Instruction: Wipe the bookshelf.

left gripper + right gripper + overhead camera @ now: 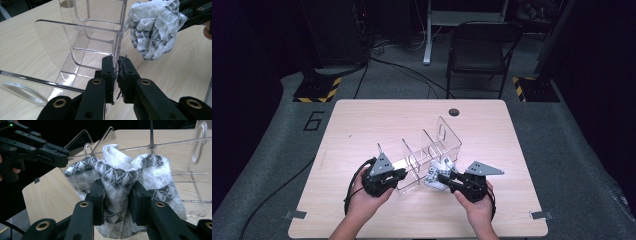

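Tongs grip both things here: the left tongs point(115, 75) are clamped on a clear wall of the organizer point(82, 42), and the right tongs point(117, 200) are closed on the cloth point(120, 177). Largest is the table point(362, 120), a pale wooden top that carries the organizer near its front middle. That organizer point(427, 150) is a clear plastic rack with several upright dividers, lying at a slant across the table. In the high view the left tongs point(401, 175) meet the organizer's near left end, and the right tongs point(443, 177) come in at its near right side. Held there, the cloth point(438, 172) is a bunched white piece with a dark triangle pattern, pressed against the organizer's outer wall.
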